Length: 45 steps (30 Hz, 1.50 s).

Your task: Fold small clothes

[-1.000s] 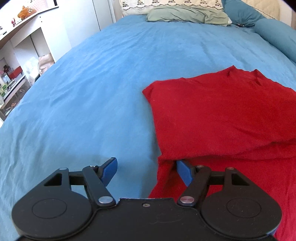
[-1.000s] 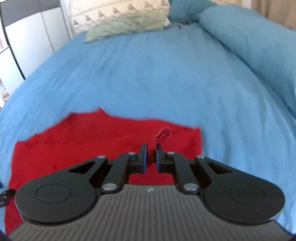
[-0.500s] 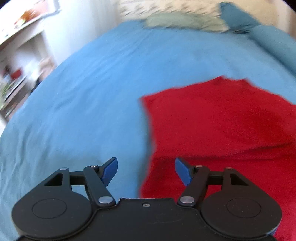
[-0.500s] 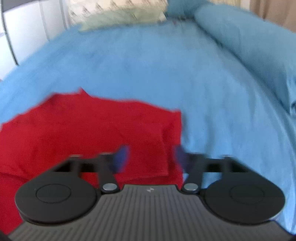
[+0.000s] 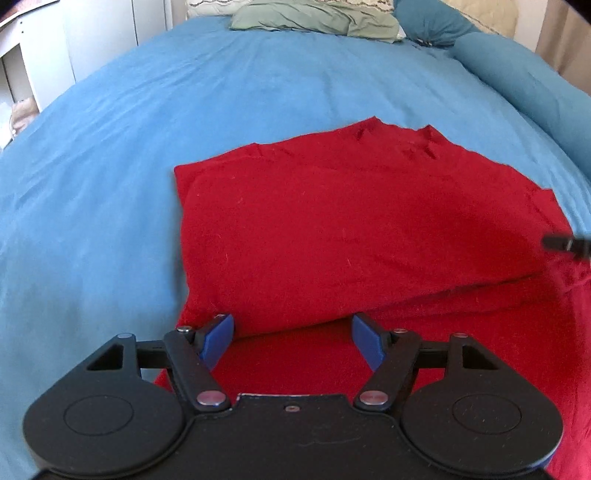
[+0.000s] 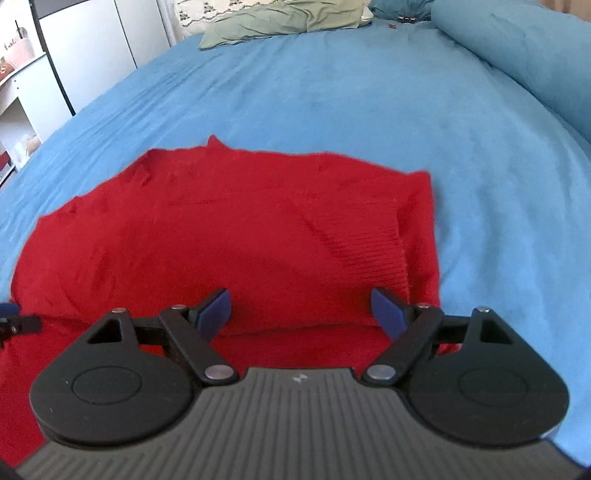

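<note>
Both views have shifted since a second ago: the right gripper [image 6: 301,308], then pinched on a raised bit of red fabric, now has its jaws spread wide and holds nothing, and the left gripper [image 5: 291,338], which sat at the garment's left edge, now hangs over the red cloth with its blue pads parted and nothing between them. A red knit sweater [image 5: 351,225] lies folded on the blue bedspread [image 5: 229,85], its upper layer doubled over a lower one, the fold's edge running across just ahead of both grippers. From the right wrist view, a ribbed cuff or hem [image 6: 369,254] lies on top of the sweater near its right edge. At the bed's far end rest a green pillow [image 5: 317,18] and a blue bolster [image 5: 524,74]. White furniture [image 6: 92,48] stands off the bed's left side.
</note>
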### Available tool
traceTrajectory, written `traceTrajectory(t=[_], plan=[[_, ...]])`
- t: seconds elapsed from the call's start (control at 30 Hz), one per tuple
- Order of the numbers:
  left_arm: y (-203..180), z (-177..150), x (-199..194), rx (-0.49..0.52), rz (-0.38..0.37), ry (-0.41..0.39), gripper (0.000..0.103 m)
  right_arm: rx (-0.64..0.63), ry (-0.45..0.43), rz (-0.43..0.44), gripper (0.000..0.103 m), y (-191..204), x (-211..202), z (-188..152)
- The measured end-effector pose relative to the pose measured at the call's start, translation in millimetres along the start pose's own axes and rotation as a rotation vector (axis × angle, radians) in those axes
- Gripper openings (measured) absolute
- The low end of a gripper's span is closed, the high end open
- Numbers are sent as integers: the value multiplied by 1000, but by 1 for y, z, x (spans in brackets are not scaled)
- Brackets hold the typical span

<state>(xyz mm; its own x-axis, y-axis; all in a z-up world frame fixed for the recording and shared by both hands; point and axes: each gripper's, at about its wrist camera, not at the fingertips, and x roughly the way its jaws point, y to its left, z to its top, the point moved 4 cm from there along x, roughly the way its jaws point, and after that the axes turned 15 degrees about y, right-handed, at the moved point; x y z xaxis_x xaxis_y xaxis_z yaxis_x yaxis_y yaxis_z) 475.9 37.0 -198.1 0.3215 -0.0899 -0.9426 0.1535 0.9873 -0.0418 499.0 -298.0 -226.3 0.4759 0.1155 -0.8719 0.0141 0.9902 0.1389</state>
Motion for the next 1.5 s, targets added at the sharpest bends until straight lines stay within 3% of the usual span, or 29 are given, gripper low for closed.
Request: traceTrajectory(t=[0.07,0.2,0.4,0.5,0.63,0.83,0.9,1.0,1.13,1.27,1.4,1.5], plan=[[2,-3,0,4,1,0,75,-30,-45,7,99,6,0,15],[1,-1,4,-1,15,14,76,-42,-8,-56,99,4,33,37],[3,-3,4,-17,15,8,77,-18,-20,-69,103,-5,51,39],[4,-2,-4,-18,30,17,78,-29,-38,-47,103,-5,28,37],[11,-7,-33,-37,44,-6,78,-49,-111,7,103,-5,-37,23],[21,-25,-112,-39,74,-70,79,-46,-161,7,103,-3,-145,-23],[23,-38,-144,-52,66,-96,94,-41,-170,-4,103,-3,-182,-46],[24,-67,-185,-46,69,-144,98,-31,-168,-30,103,-2,-221,-80],[21,-115,-196,-42,68,-125,97,-32,-124,-51,103,2,-251,-138],[20,-169,-179,-74,37,-68,85,-6,-15,-86,101,0,-246,-199],[16,-219,-153,-83,64,37,58,51,88,-129,85,-7,-233,-251],[15,-247,-136,-104,60,92,55,108,164,-153,77,-12,-216,-287]])
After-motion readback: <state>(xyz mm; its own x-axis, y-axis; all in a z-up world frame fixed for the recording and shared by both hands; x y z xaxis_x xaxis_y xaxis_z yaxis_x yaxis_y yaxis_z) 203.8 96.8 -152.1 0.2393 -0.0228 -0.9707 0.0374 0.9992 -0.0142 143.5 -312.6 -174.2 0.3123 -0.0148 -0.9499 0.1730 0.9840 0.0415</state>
